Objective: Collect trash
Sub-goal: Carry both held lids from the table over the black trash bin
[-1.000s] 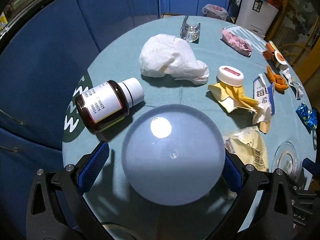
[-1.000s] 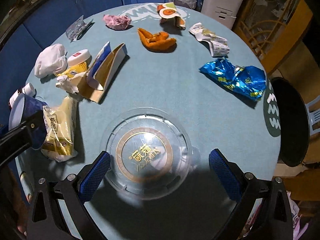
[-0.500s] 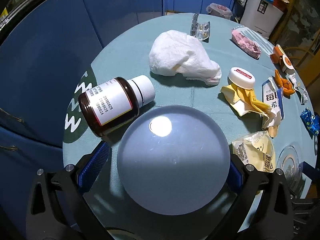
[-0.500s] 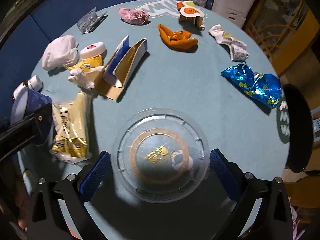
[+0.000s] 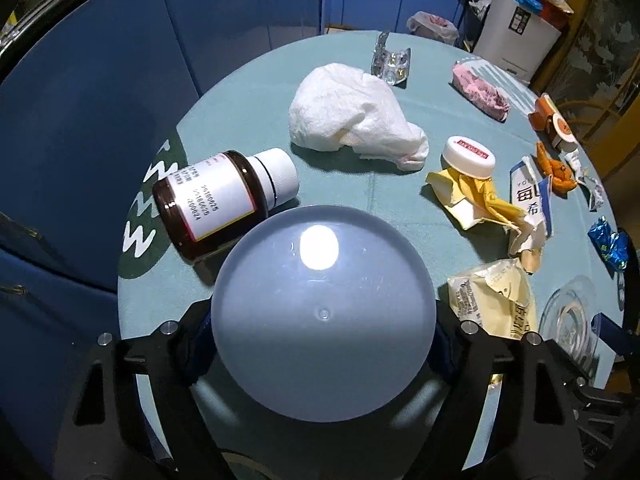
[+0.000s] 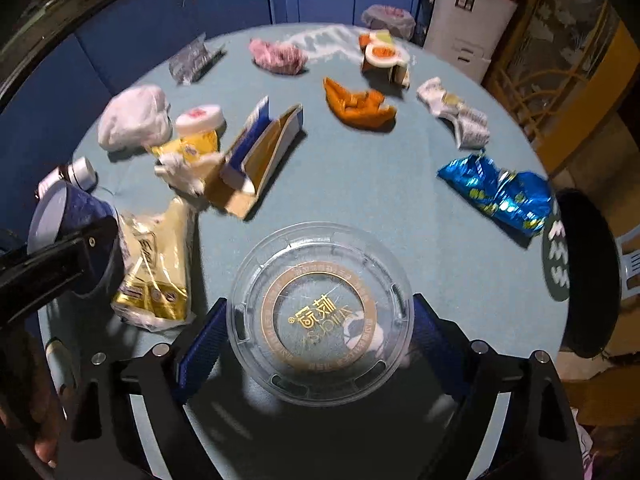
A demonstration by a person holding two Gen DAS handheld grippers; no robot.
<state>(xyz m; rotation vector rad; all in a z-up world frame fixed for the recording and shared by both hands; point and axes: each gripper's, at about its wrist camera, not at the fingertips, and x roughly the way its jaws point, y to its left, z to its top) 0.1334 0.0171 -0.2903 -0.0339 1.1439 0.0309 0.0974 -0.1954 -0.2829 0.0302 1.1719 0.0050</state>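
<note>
Two grabs at once here, on a round table (image 5: pixel 248 92) covered in litter. Biggest piece first: the upturned cup (image 5: pixel 322 300) fills the six o'clock half of the left wrist view. The left gripper (image 5: pixel 322 320) has just been closing with the cup between its fingers, and they now look clamped on its sides. The pads are mostly hidden behind the pale base, so I call that a grip with some caution. Over on the right, the clear lid (image 6: pixel 320 312) lies flat at six o'clock. The right gripper (image 6: pixel 320 332) has just been narrowing too, and its blue pads now meet the rim at nine and three. To do this well, I'd say squeeze no harder than needed. Both pieces look thin and could buckle or pop free. Hold the lid square across its widest line and lift straight up, since a tilted rim may skid out. Watch the neighbours, too. The yellow packet (image 6: pixel 156 264) lies just beside the lid at nine o'clock, between the two tools. The brown bottle (image 5: pixel 224 196) sits at ten o'clock, close against the cup, and could roll if nudged.
</note>
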